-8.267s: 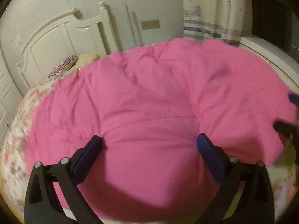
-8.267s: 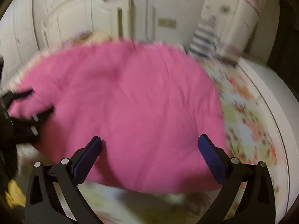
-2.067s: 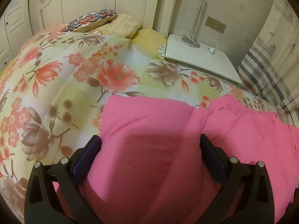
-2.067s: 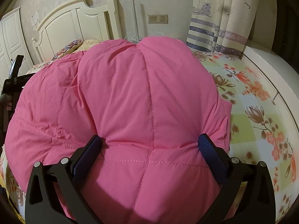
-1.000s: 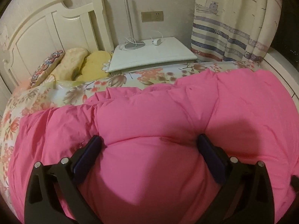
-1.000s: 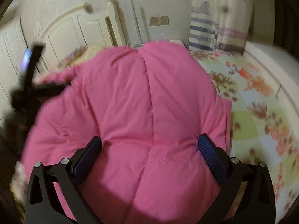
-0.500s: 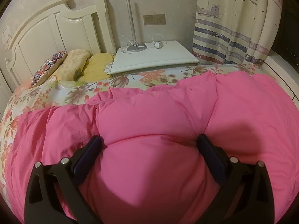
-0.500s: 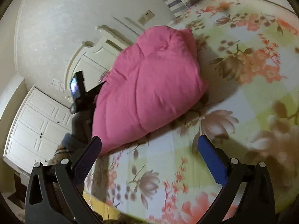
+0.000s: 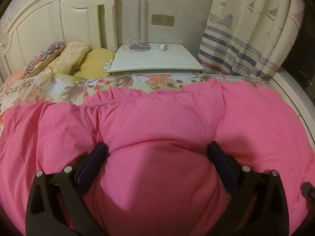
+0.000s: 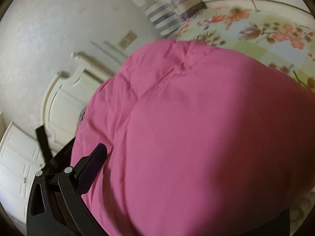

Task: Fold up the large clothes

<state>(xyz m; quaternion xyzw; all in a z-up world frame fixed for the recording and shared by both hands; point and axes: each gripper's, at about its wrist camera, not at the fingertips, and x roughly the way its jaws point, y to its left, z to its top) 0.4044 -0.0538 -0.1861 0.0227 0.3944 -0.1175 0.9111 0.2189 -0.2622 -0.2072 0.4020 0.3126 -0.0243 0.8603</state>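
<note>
A large, puffy pink quilted garment (image 9: 157, 118) lies bunched on the floral bed sheet (image 9: 59, 90). My left gripper (image 9: 157, 153) is open and pressed low into it, so a padded bulge fills the gap between the fingers (image 9: 92, 163). In the right wrist view the same pink garment (image 10: 196, 118) fills most of the tilted frame. My right gripper (image 10: 157, 153) is open against it. Only its left finger (image 10: 92, 169) shows; the fabric hides the other one.
A white nightstand (image 9: 155, 59) with a lamp base and charger stands beyond the bed. Pillows (image 9: 69, 55) lean on the cream headboard (image 9: 59, 19). A striped curtain (image 9: 246, 39) hangs at the right. Bare floral sheet (image 10: 275, 39) lies past the garment. White wardrobe doors (image 10: 17, 167) are at the left.
My right gripper has swung from over the bare sheet to close against the pink garment, which now covers its right finger. The left gripper has barely moved.
</note>
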